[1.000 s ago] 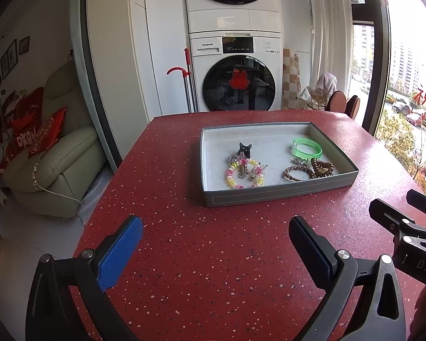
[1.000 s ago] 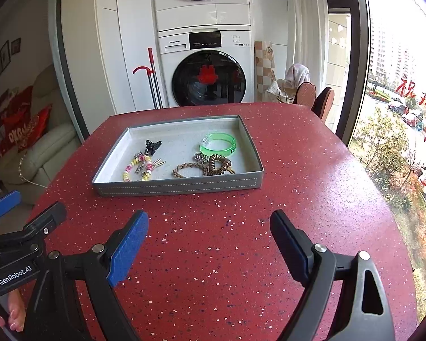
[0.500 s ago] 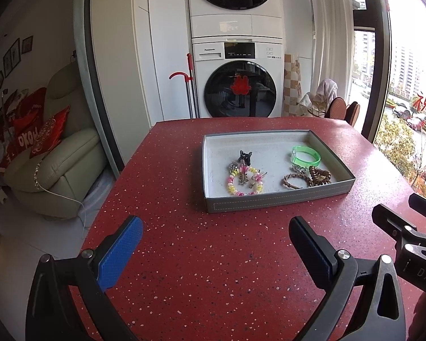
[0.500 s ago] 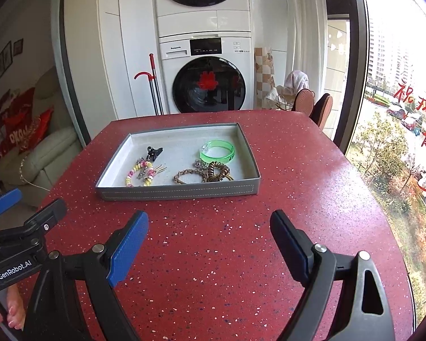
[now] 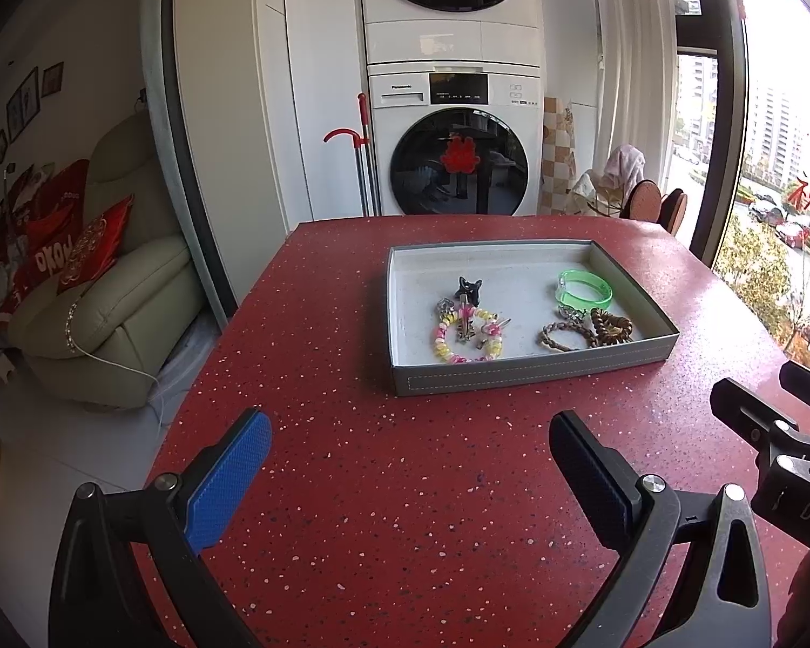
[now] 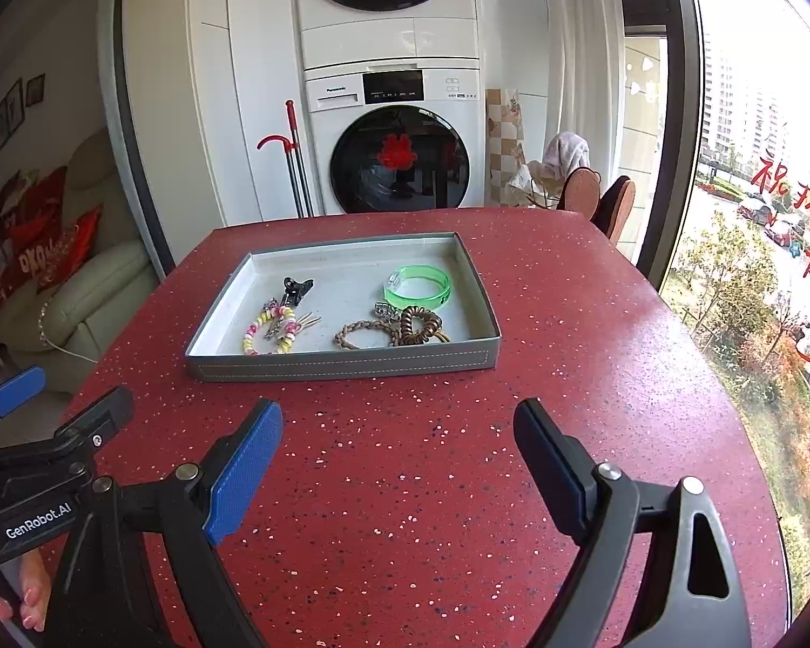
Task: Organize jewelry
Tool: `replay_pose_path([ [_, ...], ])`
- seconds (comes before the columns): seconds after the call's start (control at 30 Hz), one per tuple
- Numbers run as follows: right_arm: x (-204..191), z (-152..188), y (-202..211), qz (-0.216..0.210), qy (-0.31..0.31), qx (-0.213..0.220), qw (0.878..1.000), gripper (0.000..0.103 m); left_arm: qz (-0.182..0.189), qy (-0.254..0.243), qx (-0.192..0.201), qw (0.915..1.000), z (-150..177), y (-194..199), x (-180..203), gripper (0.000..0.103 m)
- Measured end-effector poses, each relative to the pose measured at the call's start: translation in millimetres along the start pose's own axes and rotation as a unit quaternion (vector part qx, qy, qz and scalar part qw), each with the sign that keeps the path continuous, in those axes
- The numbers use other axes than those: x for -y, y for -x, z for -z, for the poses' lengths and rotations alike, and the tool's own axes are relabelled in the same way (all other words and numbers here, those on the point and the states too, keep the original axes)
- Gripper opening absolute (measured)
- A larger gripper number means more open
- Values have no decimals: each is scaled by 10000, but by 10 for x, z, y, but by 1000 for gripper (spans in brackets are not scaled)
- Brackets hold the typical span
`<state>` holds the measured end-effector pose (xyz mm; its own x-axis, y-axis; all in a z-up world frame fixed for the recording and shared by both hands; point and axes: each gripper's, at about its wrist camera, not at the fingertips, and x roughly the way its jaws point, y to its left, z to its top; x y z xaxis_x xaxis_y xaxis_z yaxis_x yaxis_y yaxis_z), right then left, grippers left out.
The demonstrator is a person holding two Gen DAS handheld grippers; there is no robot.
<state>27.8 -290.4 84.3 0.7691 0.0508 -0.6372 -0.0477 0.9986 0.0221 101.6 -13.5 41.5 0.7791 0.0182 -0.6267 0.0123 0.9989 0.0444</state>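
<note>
**Grey tray of jewelry sits untouched between two wide-open grippers**

Grey and shallow, the tray [image 6: 345, 364] rests on the red speckled table [image 6: 416, 486], toward its far half and well ahead of both grippers. Inside it, along the near side, lie a pink-and-yellow beaded bracelet [image 6: 271, 330], a braided tan bracelet [image 6: 363, 332] and a brown spiral hair tie [image 6: 420, 323] that touches the braid. Farther back sit a small black clip [image 6: 297, 288] and a translucent green bangle [image 6: 418, 286]. A few small metal pieces lie across the beaded bracelet, too small to identify.

The right gripper [image 6: 397, 451] hangs above bare tabletop near the table's front, its jaws spread wide with nothing between the blue pads. The left gripper [image 5: 407, 461] does the same beside it, jaws equally far apart and holding nothing; in the right wrist view its body shows at the lower left edge, with a person's fingertips [image 6: 29, 607] under it.

Beyond the table stand a white washing machine [image 6: 394, 146] with a second drum stacked above, a red-handled mop [image 6: 291, 162] leaning beside it, and a cream sofa [image 5: 102, 318] with red cushions to the left. A large window [image 6: 756, 162] fills the right side.
</note>
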Motion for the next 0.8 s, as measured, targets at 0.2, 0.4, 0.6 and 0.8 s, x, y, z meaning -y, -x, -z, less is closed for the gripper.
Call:
replay_pose_path([
  [0.2, -3, -3, -15, -1, -14, -10, 10000, 90, 23, 8, -61, 10000, 5, -41, 4, 103],
  [0.4, -5, 6, -69, 2, -45, -46, 10000, 90, 66, 40, -104, 9999, -4, -94, 8, 103],
  [0.6, 11, 3, -151, 20, -69, -87, 9999, 90, 89, 78, -177, 9998, -26, -189, -4, 103],
  [0.8, 13, -13, -232, 71, -34, -128, 9999, 90, 63, 77, -221, 9997, -24, -266, 3, 103],
])
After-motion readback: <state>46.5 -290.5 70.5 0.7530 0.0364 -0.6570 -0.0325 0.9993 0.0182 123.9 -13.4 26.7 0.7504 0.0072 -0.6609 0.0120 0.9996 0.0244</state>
